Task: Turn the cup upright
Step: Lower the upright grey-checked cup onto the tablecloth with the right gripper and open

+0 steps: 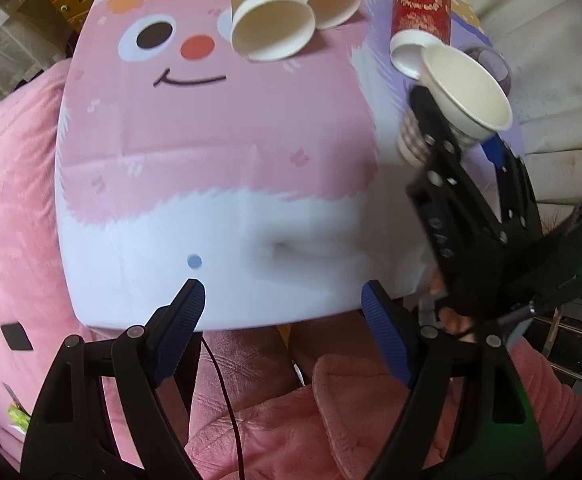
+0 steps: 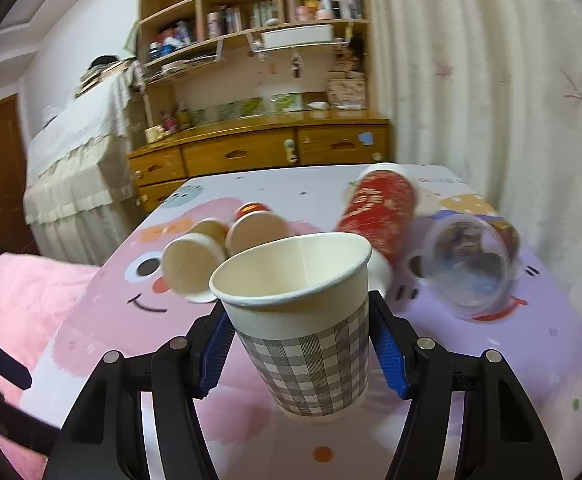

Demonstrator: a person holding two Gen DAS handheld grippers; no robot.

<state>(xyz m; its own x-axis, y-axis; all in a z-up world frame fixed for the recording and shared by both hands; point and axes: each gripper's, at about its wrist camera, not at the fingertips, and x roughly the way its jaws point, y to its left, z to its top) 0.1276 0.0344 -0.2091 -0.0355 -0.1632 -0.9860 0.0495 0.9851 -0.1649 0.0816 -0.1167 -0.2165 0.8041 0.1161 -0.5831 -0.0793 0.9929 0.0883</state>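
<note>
**Checked cup gripped above the table**

The right gripper (image 2: 299, 344) is clamping the checked paper cup (image 2: 303, 320) between its blue pads, mouth up, slightly tilted, clear of the cartoon tablecloth (image 2: 103, 320). The left gripper (image 1: 283, 312) is hanging with jaws spread and nothing between them, at the table's near edge. Only the left view is showing that bare near stretch; beyond, a brown cup (image 1: 267, 20), two red cups and a clear cup (image 2: 467, 260) are lying tipped

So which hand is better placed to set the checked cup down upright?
Right. Its tongs already clamp the checked cup, mouth up, above the table. The left tongs are open and empty at the table's near edge.
</note>
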